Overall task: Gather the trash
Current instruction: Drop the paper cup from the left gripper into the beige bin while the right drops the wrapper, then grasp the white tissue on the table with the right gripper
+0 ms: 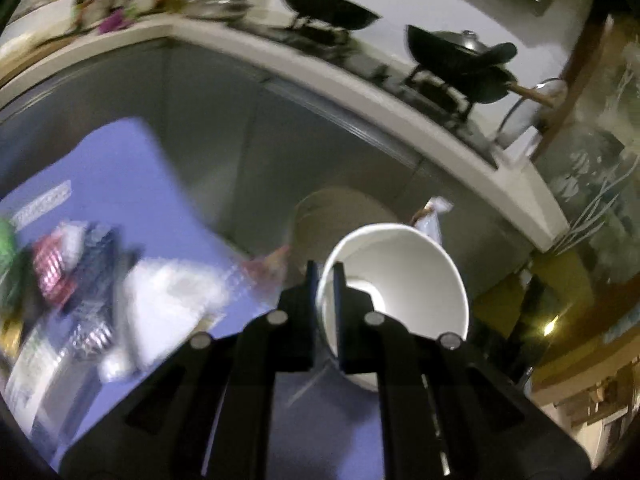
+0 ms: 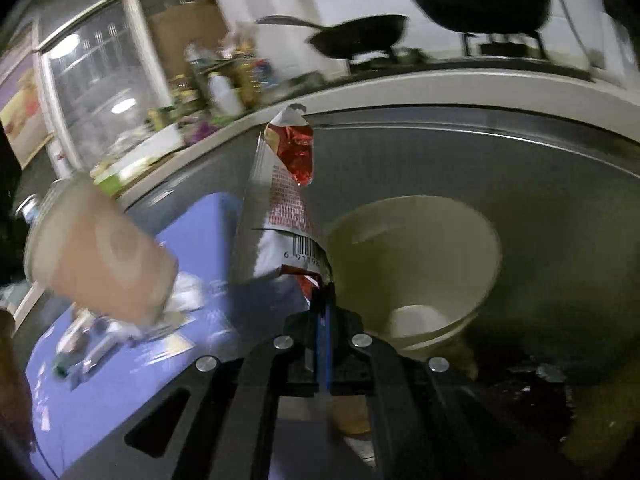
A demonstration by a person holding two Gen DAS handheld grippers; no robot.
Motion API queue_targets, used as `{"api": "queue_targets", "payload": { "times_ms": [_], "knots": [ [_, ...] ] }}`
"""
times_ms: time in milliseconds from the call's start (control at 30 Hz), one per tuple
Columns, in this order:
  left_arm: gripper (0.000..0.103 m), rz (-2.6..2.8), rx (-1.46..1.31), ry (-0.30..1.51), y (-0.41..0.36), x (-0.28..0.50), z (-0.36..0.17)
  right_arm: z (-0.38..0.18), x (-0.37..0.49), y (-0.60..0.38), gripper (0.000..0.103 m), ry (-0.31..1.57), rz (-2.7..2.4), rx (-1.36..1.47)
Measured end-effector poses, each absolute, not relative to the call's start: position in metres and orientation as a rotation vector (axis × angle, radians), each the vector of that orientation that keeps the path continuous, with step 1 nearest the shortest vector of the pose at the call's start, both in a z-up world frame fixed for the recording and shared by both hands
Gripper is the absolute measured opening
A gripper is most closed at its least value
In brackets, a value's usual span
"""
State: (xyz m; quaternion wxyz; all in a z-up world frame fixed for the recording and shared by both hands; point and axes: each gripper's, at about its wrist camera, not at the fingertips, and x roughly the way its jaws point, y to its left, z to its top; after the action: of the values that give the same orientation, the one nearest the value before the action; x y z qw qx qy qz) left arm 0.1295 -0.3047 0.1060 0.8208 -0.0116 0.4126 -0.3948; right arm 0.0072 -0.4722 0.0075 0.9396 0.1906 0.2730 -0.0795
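1. The left hand-held gripper pinches the rim of a white paper cup, one finger inside and one outside, holding it in the air beyond the purple desk.
2. The right hand-held gripper is clenched on the bottom edge of a red-and-silver snack wrapper, which stands upright just beside a beige trash bin.
3. More blurred trash lies on the desk.
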Motion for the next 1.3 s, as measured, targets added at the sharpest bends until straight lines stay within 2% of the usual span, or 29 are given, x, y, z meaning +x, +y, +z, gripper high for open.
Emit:
{"api": "queue_targets", "payload": {
  "times_ms": [200, 233, 300, 400, 467, 533, 633, 700, 733, 933, 1100, 1300],
  "knots": [
    [0.009, -0.869, 0.012, 0.87, -0.398, 0.169, 0.082, -0.013, 0.034, -0.52, 0.0, 0.666, -0.178, 0.487],
    [0.011, -0.853, 0.037, 0.892, -0.41, 0.175, 0.072, -0.019, 0.039, -0.528, 0.0, 0.683, -0.164, 0.531],
    [0.03, -0.827, 0.085, 0.98, -0.428, 0.186, 0.044, -0.031, 0.047, -0.536, 0.0, 0.715, -0.175, 0.604],
    [0.032, -0.804, 0.077, 1.027, -0.428, 0.195, 0.022, -0.039, 0.054, -0.536, 0.003, 0.744, -0.14, 0.65],
    [0.041, -0.795, 0.064, 1.027, -0.423, 0.197, 0.022, -0.039, 0.056, -0.531, 0.006, 0.738, -0.128, 0.642],
    [0.043, -0.793, 0.048, 1.017, -0.412, 0.193, 0.028, -0.038, 0.063, -0.532, 0.009, 0.738, -0.109, 0.65],
    [0.043, -0.836, 0.008, 0.959, -0.373, 0.172, 0.048, -0.03, 0.06, -0.528, 0.024, 0.705, -0.089, 0.673],
    [0.046, -0.872, -0.016, 0.943, -0.346, 0.157, 0.056, -0.02, 0.056, -0.522, 0.055, 0.667, -0.077, 0.653],
    [0.046, -0.9, -0.03, 0.936, -0.327, 0.147, 0.057, -0.017, 0.054, -0.519, 0.057, 0.656, -0.071, 0.651],
    [0.047, -0.892, -0.103, 0.899, -0.183, 0.09, 0.053, -0.001, 0.059, -0.49, 0.056, 0.652, 0.158, 0.728],
    [0.047, -0.694, -0.151, 0.932, -0.082, 0.06, 0.03, 0.005, 0.094, -0.435, 0.042, 0.721, 0.283, 0.642],
    [0.047, -0.555, -0.268, 0.979, -0.003, 0.036, 0.005, 0.004, 0.143, -0.392, 0.043, 0.821, 0.33, 0.614]
  ]
}}
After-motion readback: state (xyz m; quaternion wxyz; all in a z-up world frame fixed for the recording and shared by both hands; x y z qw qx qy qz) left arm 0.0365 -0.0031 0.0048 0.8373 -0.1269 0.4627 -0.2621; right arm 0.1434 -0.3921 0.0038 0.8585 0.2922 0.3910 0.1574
